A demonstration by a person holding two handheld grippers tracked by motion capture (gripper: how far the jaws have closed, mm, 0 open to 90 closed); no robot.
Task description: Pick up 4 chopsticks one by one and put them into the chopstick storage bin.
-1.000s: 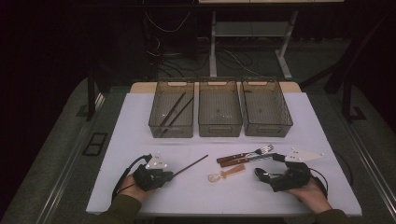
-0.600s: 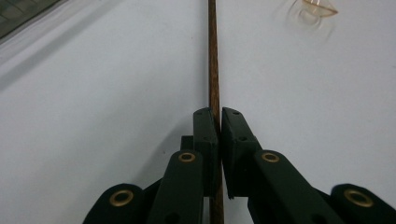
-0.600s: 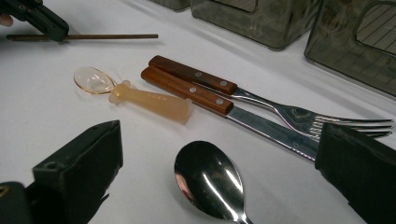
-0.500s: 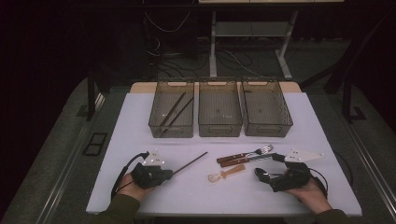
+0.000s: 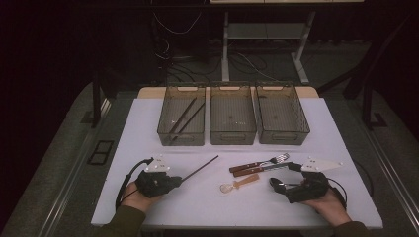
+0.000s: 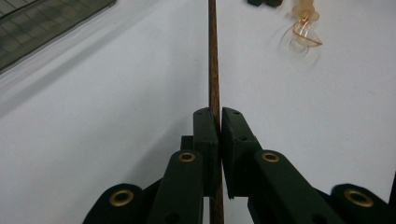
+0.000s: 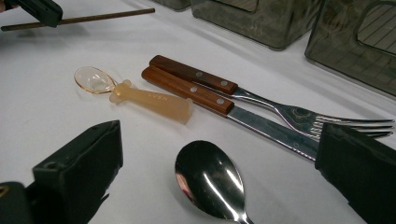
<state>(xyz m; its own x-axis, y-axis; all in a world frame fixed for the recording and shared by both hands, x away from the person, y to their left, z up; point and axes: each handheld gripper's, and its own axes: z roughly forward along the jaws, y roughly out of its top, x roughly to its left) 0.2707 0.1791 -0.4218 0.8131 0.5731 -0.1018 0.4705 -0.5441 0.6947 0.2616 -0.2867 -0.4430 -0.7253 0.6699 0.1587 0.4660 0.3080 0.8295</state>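
My left gripper (image 5: 173,180) at the near left of the white table is shut on one end of a dark brown chopstick (image 5: 200,168), which points away to the right. In the left gripper view the jaws (image 6: 219,116) pinch the chopstick (image 6: 214,70). My right gripper (image 5: 280,185) rests at the near right. Its jaws (image 7: 219,154) stand wide open around the bowl of a metal spoon (image 7: 210,179) without touching it. A wooden-handled fork (image 7: 299,112) and knife (image 7: 196,93) lie side by side just beyond. A small translucent plastic spoon (image 7: 140,95) lies to their left.
Three clear smoky bins stand in a row at the back: the left bin (image 5: 181,137) holds two dark chopsticks (image 5: 184,118), with the middle bin (image 5: 232,133) and right bin (image 5: 282,134) beside it. Bare white tabletop (image 5: 148,123) lies between the bins and the grippers.
The left gripper has shifted slightly with the chopstick, whose far tip now sits a little higher in the picture. The right gripper has not moved.
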